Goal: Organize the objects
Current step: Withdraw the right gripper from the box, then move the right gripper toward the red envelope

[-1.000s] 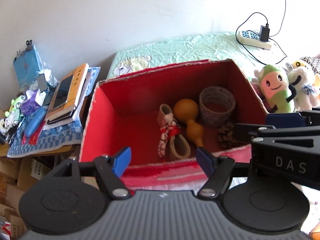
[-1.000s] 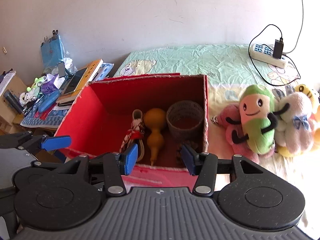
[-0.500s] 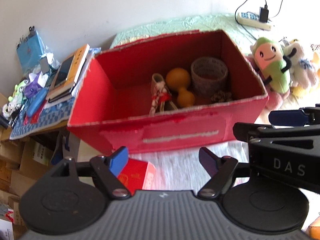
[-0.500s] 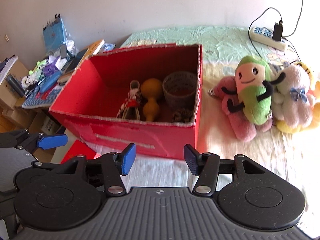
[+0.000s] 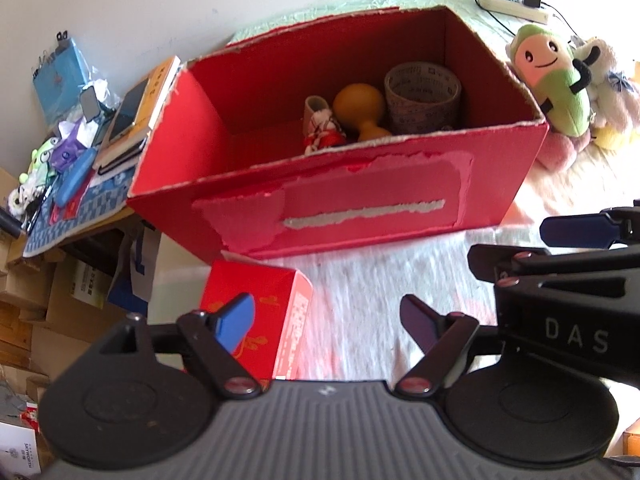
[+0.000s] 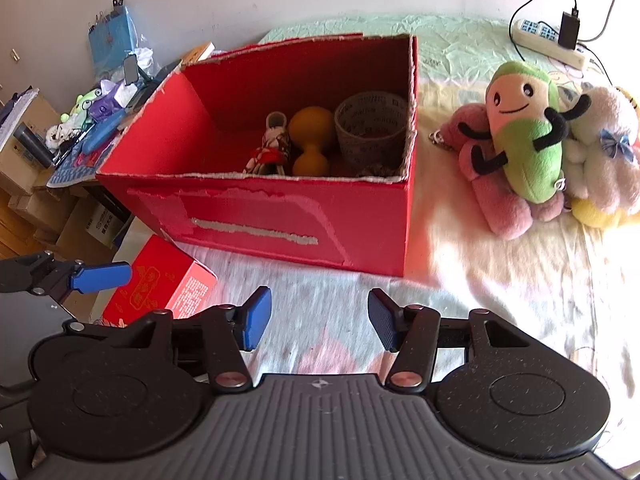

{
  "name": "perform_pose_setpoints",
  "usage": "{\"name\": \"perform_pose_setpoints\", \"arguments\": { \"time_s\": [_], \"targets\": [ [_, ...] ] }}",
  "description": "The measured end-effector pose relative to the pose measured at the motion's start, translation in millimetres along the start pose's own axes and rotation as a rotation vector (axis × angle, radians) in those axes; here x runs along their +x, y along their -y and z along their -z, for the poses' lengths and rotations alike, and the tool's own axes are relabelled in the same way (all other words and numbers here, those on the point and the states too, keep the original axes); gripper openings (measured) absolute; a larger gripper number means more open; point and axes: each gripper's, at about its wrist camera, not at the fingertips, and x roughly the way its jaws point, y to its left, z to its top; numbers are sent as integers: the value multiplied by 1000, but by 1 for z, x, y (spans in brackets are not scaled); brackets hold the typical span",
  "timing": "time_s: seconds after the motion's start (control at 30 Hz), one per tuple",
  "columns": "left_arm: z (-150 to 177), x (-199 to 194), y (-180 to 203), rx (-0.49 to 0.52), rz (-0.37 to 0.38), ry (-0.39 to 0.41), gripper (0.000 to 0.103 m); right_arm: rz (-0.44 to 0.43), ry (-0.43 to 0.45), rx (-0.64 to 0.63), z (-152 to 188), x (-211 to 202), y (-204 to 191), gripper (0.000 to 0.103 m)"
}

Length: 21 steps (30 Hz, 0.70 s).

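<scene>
A big open red cardboard box (image 5: 360, 200) (image 6: 260, 216) stands on the bed. Inside lie an orange gourd (image 5: 358, 106) (image 6: 312, 128), a woven cup-like basket (image 5: 422, 96) (image 6: 370, 128) and a small red-and-white rope doll (image 5: 322, 128) (image 6: 272, 148). A small closed red box (image 5: 276, 312) (image 6: 160, 284) lies in front of it at the bed's left edge. My left gripper (image 5: 326, 322) is open above the sheet, its left finger over the small box. My right gripper (image 6: 319, 316) is open over bare sheet, just right of the left one.
Plush toys (image 5: 552, 76) (image 6: 524, 132) lie in a heap right of the big box. A power strip (image 6: 548, 36) with a cable sits at the back right. Left of the bed are a cluttered side table (image 5: 80, 152) and stacked cardboard boxes (image 5: 48, 300).
Both grippers have drawn back from over the big box and tipped downwards. The small red box has come into view below them. Both pairs of jaws stand slightly wider.
</scene>
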Motion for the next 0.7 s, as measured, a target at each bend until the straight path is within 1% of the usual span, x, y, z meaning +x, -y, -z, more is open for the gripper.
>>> {"name": "perform_pose_setpoints", "arguments": {
  "time_s": [0.17, 0.33, 0.5, 0.7],
  "targets": [
    [3, 4, -5, 5, 6, -13, 85, -5, -23, 1, 1, 7, -6, 57],
    [5, 11, -18, -7, 8, -23, 86, -13, -48, 2, -2, 15, -14, 57],
    [7, 16, -35, -22, 20, -10, 88, -14, -66, -10, -7, 26, -26, 58],
    [13, 28, -61, -43, 28, -13, 91, -43, -108, -12, -12, 41, -41, 58]
  ]
}}
